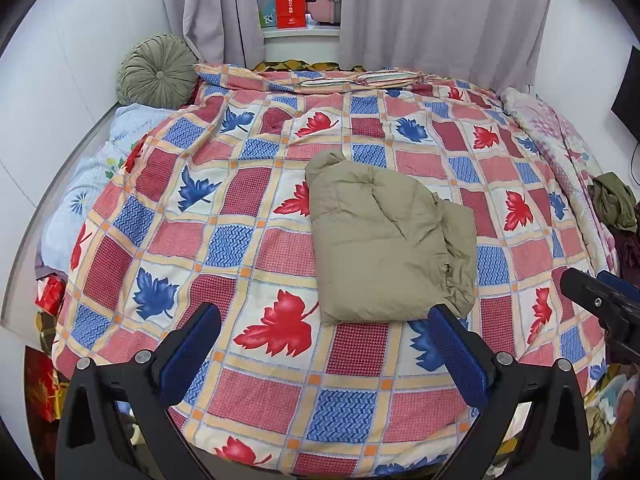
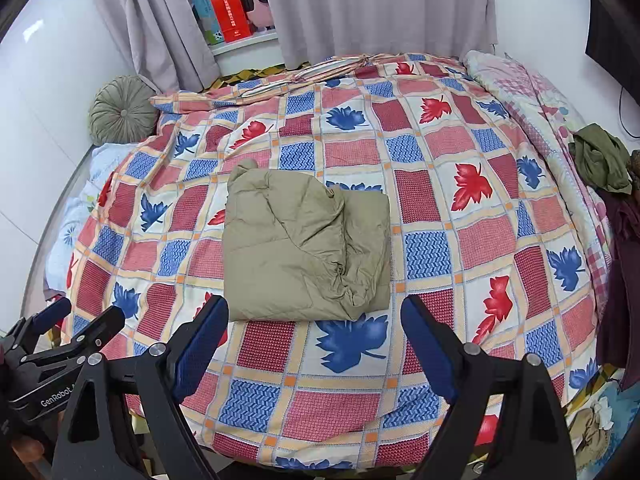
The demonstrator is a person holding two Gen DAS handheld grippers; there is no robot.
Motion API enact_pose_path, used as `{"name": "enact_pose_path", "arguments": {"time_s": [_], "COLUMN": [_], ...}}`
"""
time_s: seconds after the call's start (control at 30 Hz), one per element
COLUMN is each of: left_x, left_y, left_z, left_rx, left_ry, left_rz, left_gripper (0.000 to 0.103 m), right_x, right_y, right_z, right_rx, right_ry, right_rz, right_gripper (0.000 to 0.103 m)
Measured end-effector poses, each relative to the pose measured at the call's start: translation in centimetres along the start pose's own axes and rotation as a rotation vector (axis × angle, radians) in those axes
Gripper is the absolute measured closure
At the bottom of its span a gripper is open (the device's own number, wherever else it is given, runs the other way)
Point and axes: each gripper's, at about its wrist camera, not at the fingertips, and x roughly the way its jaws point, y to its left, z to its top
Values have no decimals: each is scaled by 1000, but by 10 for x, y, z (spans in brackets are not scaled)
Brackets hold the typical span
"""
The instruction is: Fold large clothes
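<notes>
Grey curtains (image 1: 440, 12) hang behind a bed whose leaf-patterned quilt (image 1: 248, 184) fills both views. At its centre lies the folded khaki puffer jacket (image 2: 296, 240), a squarish bundle. A round green cushion (image 1: 158, 72) sits at ten o'clock and a crumpled olive garment (image 2: 600, 160) at three o'clock. Nearest, the left gripper (image 1: 324, 344) and right gripper (image 2: 316, 332) are both spread wide, holding nothing, apart from the jacket.

Before me lay a bed (image 1: 256, 392) under a leaf-patterned checked quilt (image 1: 168, 240). White walls (image 1: 72, 60) closed the left of the frame; pale curtains (image 1: 440, 12) hung at the top, parted on a cluttered window ledge (image 1: 300, 32). A round green cushion (image 1: 158, 70) sat upper left.
</notes>
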Motion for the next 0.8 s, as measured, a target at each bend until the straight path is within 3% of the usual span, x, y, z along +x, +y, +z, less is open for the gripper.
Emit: {"name": "enact_pose_path", "arguments": {"time_s": [0.8], "left_x": [0], "left_y": [0], "left_z": [-1], "left_rx": [0], "left_ry": [-2], "left_rz": [2], "left_gripper": [0], "right_x": [-1], "right_y": [1], "right_z": [-1], "right_rx": [0], "right_ry": [-1], "right_rz": [-1], "right_gripper": [13]}}
